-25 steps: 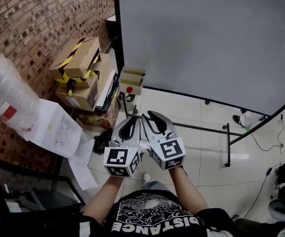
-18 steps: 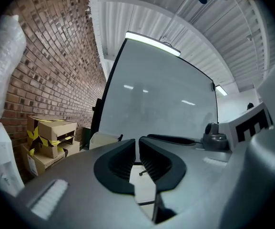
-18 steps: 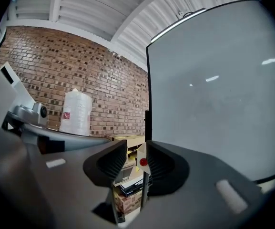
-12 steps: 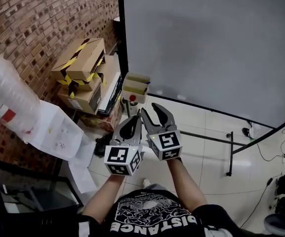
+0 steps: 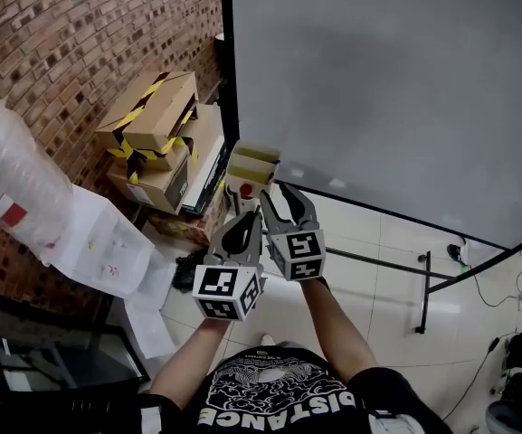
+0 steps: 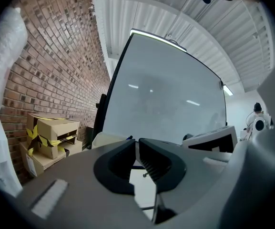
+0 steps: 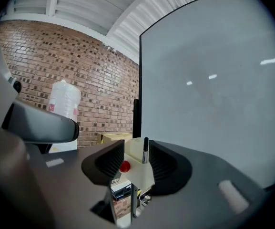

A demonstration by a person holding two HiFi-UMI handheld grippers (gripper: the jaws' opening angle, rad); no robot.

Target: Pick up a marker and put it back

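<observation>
1. In the head view the left tongs (image 5: 253, 217) and the right tongs (image 5: 286, 195) are held side by side. Both point at a cream box (image 5: 253, 163) beside the dark edge of a grey board (image 5: 387, 80). The right tongs reach further, with their tips at the box's near edge. The marker cannot be made out in this view.
2. The right gripper view shows the marker (image 7: 145, 150). It is dark and stands upright on the box, in the gap of the right tongs and nearer the right-hand jaw. These jaws have just been opening and stand wide apart, and neither pad presses on the marker. A red dot (image 7: 124, 166) on the box sits by the other jaw.
3. The left gripper view shows the left tongs closed to a thin slit with nothing in it. A pale corner of the box shows just left of their tips.
4. Only the head view shows the white sheets (image 5: 107, 242) on the floor, well left of the left tongs. Taped cartons (image 5: 152, 125) are stacked against the brick wall (image 5: 71, 34) beyond those sheets.
</observation>
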